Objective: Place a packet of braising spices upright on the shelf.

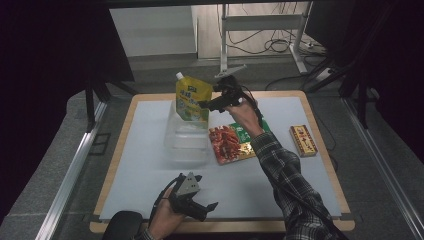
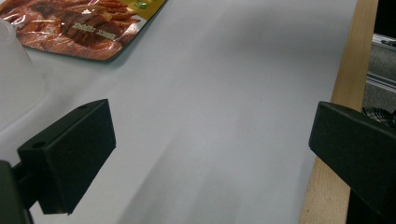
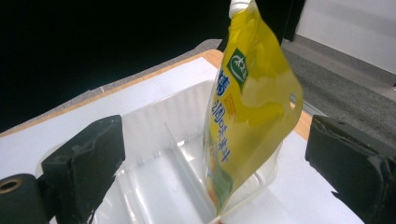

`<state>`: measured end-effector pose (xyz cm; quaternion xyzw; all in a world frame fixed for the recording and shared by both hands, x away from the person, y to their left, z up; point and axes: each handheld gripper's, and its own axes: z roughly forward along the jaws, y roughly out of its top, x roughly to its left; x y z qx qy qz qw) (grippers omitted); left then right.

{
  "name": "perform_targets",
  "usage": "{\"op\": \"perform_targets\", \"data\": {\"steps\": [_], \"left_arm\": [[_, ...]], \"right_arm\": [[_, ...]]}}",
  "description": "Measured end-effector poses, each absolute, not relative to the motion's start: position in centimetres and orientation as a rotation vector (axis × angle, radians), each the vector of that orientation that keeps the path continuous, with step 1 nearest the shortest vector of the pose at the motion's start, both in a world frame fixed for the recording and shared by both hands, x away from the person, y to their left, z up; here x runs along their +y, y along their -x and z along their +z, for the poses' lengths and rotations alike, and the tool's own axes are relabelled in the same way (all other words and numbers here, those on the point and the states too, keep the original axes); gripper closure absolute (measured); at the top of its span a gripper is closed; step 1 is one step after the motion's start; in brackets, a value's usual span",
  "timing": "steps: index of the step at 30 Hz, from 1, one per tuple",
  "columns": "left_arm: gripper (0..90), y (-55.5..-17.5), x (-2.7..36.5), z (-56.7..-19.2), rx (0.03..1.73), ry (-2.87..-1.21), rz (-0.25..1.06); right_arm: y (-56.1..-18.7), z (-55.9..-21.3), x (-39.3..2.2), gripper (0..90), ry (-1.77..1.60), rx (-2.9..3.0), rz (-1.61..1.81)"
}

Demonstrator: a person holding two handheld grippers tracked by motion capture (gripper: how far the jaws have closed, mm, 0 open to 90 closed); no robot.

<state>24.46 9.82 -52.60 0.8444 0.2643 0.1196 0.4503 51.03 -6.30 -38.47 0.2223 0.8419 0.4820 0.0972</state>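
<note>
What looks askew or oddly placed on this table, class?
The yellow pouch stands on end in the clear tray, leaning against its wall, spout up. The right gripper is open beside it, so nothing steadies it and it could tip.

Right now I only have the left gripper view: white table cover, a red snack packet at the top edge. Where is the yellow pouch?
Observer: The yellow pouch stands upright in the clear tray, in its far compartment.
Operator: Is the right gripper holding it?
Observer: No. The right gripper is beside it with jaws wide open, the pads clear of the pouch.
Operator: Anything else left on the table?
Observer: A small red and yellow box lies to the right of the red packet.
</note>
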Motion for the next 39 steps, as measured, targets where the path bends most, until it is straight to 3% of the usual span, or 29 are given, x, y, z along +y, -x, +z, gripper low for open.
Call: {"op": "perform_targets", "data": {"steps": [10,39], "left_arm": [[0.3,-24.5,9.8,-52.6,0.652,-2.076,0.292],[0.2,-24.4,9.7,-52.7,0.641,-2.083,0.3]], "right_arm": [[-49.5,-38.9,-7.5,0.0,-0.678,2.507,1.448],[-44.4,-42.7,-10.3,0.0,-0.61,2.589,1.311]]}}
